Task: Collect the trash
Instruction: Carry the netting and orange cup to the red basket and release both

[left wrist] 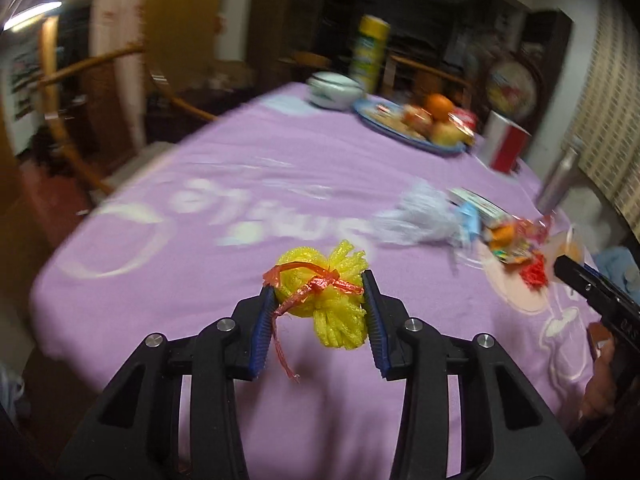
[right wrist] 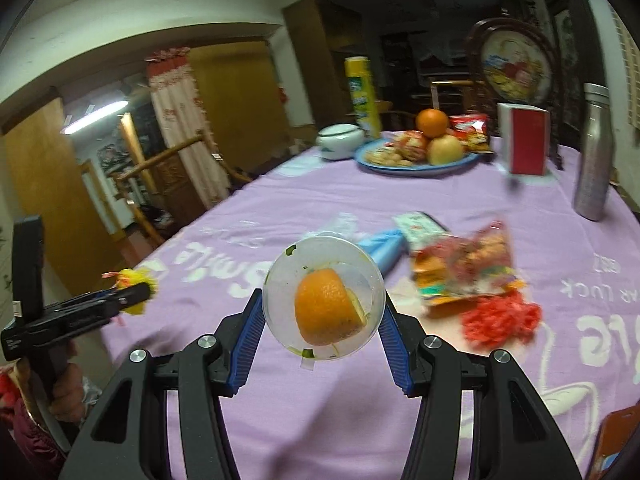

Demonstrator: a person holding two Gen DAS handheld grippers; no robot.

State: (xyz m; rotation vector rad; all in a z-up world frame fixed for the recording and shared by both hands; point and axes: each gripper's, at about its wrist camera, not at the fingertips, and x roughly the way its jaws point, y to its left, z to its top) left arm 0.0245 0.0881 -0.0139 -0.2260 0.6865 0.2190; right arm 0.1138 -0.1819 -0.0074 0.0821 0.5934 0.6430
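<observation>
item: yellow foam fruit net (left wrist: 320,304), bunched, tied with a red-orange plastic strip (left wrist: 316,284). location: between the pads of the left tongs (left wrist: 320,300), pinched at its waist, lifted clear of the counter (left wrist: 200,264) with its purple cloth; strip tail hangs loose below. long axis of the bundle runs away from the tongs, frilled ends fore and aft.

item: clear plastic cup (right wrist: 324,294) holding an orange peel (right wrist: 326,306). location: clasped by the right tongs (right wrist: 324,308) at its sides, mouth facing the camera, raised off the cloth.

remaining trash, on the counter: snack wrappers (right wrist: 468,272), red foam net (right wrist: 500,320), blue-and-white plastic bag (right wrist: 382,248). all lie ahead and to the right of the right tongs, the red net nearest; well apart from the left tongs, to their right.

judgement: both tongs are full, so each load needs dropping before more is picked up; no bin is in view. the right hand is the nearer one for the pile.

not trash, far end: fruit plate (right wrist: 416,164), steel bottle (right wrist: 592,152).
</observation>
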